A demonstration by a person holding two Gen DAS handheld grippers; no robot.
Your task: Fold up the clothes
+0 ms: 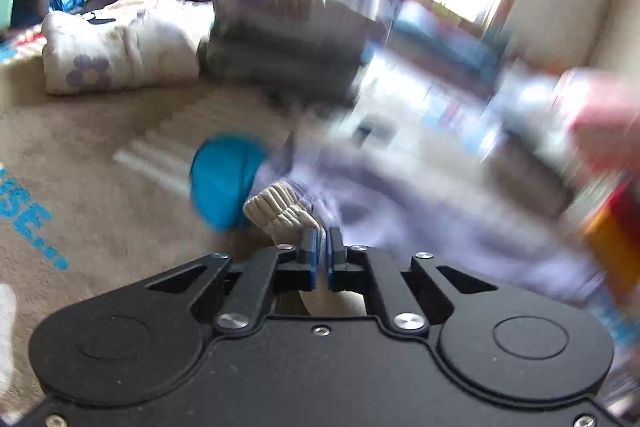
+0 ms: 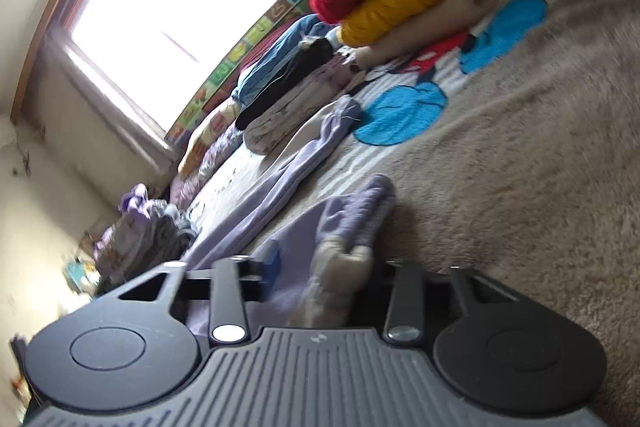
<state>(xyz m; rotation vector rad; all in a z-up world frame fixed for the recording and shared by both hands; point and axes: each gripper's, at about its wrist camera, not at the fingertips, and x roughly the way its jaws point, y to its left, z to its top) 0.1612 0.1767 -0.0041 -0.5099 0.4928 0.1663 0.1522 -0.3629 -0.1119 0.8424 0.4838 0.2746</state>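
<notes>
Left tool (image 1: 323, 241) pinches the lavender garment's (image 1: 400, 211) ribbed cuff (image 1: 280, 213) at centre frame; right tool (image 2: 320, 267) straddles the other cuff (image 2: 340, 267), grip unclear.

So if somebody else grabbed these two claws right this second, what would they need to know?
Left claw: shut, pinching the lavender garment by its cream ribbed cuff.
Right claw: around another cream cuff of the garment on the carpet; whether it is gripped is unclear.
Done: folded piles sit by the window.
Left: this garment is not yet folded.
</notes>
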